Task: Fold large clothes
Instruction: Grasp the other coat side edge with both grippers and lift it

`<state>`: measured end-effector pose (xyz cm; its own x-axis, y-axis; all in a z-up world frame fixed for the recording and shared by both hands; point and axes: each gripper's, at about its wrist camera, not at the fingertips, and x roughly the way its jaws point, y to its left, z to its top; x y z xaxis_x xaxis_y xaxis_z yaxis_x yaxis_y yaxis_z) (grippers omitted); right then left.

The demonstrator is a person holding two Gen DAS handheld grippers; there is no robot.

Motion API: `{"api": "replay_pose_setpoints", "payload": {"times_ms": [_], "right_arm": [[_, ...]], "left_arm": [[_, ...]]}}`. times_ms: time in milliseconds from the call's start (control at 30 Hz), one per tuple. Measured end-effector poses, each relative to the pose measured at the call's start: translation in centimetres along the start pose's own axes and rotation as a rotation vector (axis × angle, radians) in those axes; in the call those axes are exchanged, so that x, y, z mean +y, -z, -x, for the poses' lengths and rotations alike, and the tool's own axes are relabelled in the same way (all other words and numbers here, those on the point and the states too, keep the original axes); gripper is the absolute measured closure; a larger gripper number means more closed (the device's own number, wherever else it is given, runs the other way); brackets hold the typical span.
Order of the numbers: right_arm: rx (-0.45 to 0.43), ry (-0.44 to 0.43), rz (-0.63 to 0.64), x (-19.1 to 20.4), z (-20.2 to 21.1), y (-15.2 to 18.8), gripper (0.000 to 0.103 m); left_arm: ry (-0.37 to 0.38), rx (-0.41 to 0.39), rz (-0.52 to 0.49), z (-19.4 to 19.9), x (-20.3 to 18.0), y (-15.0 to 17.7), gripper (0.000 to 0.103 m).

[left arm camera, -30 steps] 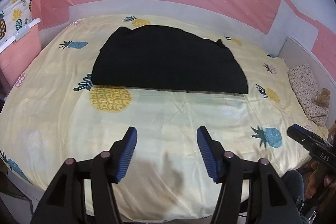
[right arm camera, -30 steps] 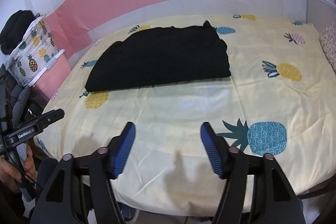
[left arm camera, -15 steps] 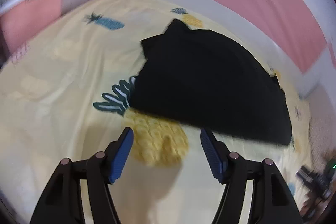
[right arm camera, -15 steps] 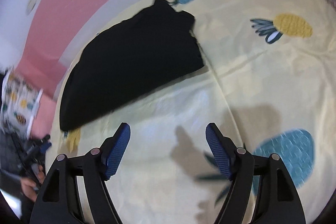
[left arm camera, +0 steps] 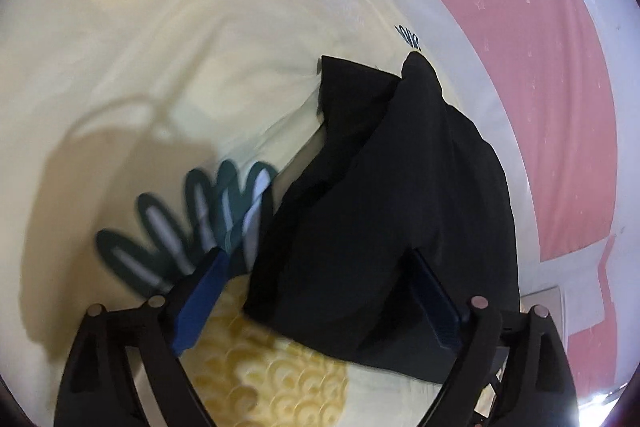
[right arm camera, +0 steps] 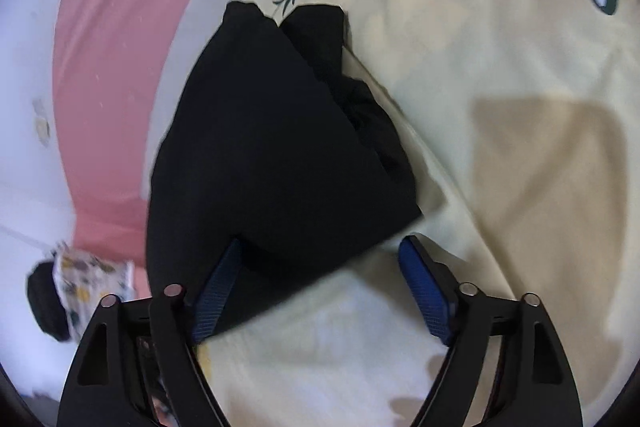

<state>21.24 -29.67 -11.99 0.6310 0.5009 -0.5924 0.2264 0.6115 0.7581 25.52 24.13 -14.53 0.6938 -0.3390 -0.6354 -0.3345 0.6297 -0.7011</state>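
A folded black garment (left arm camera: 392,195) lies on the yellow pineapple-print bed sheet (left arm camera: 132,67). My left gripper (left arm camera: 320,291) is open, its blue-padded jaws straddling the garment's near left corner, close above the sheet. In the right wrist view the same garment (right arm camera: 272,147) fills the middle. My right gripper (right arm camera: 324,283) is open, its jaws set either side of the garment's near right corner. Neither gripper holds cloth.
A pink and white wall (left arm camera: 540,27) runs behind the bed. The sheet (right arm camera: 500,107) spreads wide to the right of the garment. A pineapple-print cloth and a dark object (right arm camera: 76,287) sit at the far left past the bed edge.
Both grippers have moved forward and down from the bed's near edge to the garment's two near corners. The garment now fills both views. Both stay open.
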Motion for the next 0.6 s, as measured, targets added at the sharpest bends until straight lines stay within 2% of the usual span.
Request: {"api": "replay_pose_setpoints", "payload": {"times_ms": [167, 233, 300, 367, 433, 467, 500, 600], "right_arm": [[-0.007, -0.023, -0.070, -0.1, -1.2, -1.4, 0.020], [-0.006, -0.010, -0.082, 0.0, -1.4, -1.8, 0.021], [-0.009, 0.016, -0.075, 0.5, -1.4, -2.0, 0.025], [-0.011, 0.044, -0.047, 1.3, -1.3, -1.8, 0.043], [-0.016, 0.068, -0.016, 2.4, -0.9, -1.6, 0.055], [-0.019, 0.072, -0.006, 2.8, -0.6, -1.6, 0.060], [-0.021, 0.077, 0.005, 3.3, -0.1, -1.4, 0.061], [-0.023, 0.073, 0.022, 4.1, 1.4, -0.8, 0.066]], "left_arm": [[-0.018, -0.024, -0.007, -1.5, -1.3, -0.6, 0.009], [-0.057, -0.036, -0.030, -1.9, -2.0, -0.4, 0.010], [-0.109, -0.034, -0.076, -2.4, -2.9, -0.5, 0.018], [-0.137, -0.026, -0.119, -2.4, -3.8, -0.6, 0.028], [-0.161, -0.017, -0.164, -1.9, -4.7, -0.5, 0.039], [-0.173, -0.015, -0.189, -1.7, -5.1, -0.5, 0.049], [-0.183, -0.013, -0.211, -1.3, -5.5, -0.5, 0.059], [-0.184, -0.009, -0.252, 0.2, -6.3, -0.8, 0.068]]}}
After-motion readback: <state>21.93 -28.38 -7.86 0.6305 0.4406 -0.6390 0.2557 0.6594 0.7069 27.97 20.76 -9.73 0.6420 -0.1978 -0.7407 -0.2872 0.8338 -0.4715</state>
